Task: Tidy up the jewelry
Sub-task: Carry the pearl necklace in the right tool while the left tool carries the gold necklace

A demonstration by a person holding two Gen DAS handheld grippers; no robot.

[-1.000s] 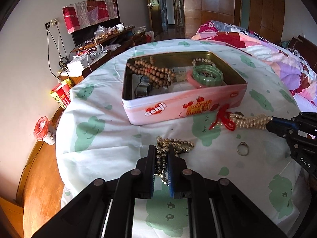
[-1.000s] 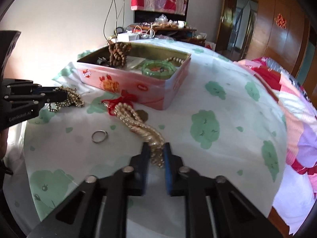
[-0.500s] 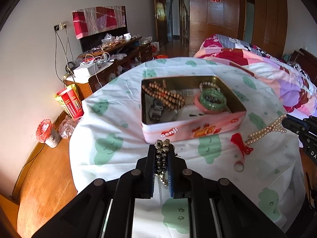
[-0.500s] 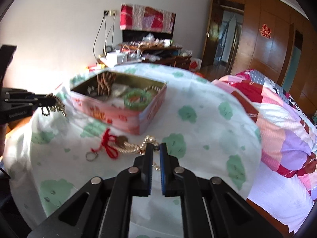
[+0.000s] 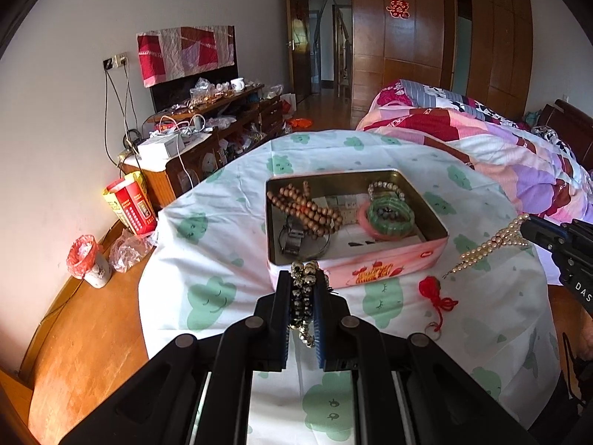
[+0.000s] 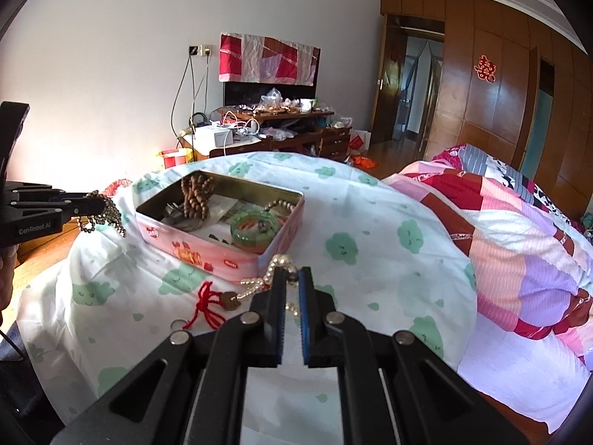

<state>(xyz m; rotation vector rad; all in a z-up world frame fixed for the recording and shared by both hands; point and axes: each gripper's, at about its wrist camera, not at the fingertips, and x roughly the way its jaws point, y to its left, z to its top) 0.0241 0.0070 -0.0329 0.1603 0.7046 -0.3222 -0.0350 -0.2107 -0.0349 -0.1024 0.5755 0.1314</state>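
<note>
A pink open tin (image 5: 393,261) (image 6: 207,259) on the cloth-covered round table holds brown wooden beads (image 5: 307,209), a green bangle (image 5: 391,215) and a watch (image 5: 292,237). My left gripper (image 5: 303,296) (image 6: 100,205) is shut on a dark gold bead bracelet (image 5: 302,289) (image 6: 107,215), held in the air in front of the tin. My right gripper (image 6: 291,278) (image 5: 526,226) is shut on a pearl necklace (image 5: 485,248) (image 6: 259,283), lifted right of the tin, its red tassel (image 5: 435,293) (image 6: 207,304) hanging to the cloth.
A small metal ring (image 6: 179,323) lies on the cloth (image 5: 218,237) near the tassel. A bed with a patchwork quilt (image 6: 519,237) is at the right. A cluttered wooden cabinet (image 5: 207,137) and bins (image 5: 129,207) stand beyond the table's left edge.
Both grippers have risen and pulled back from the table. The bracelet and the pearl necklace came up off the cloth with them; the tassel trails below.
</note>
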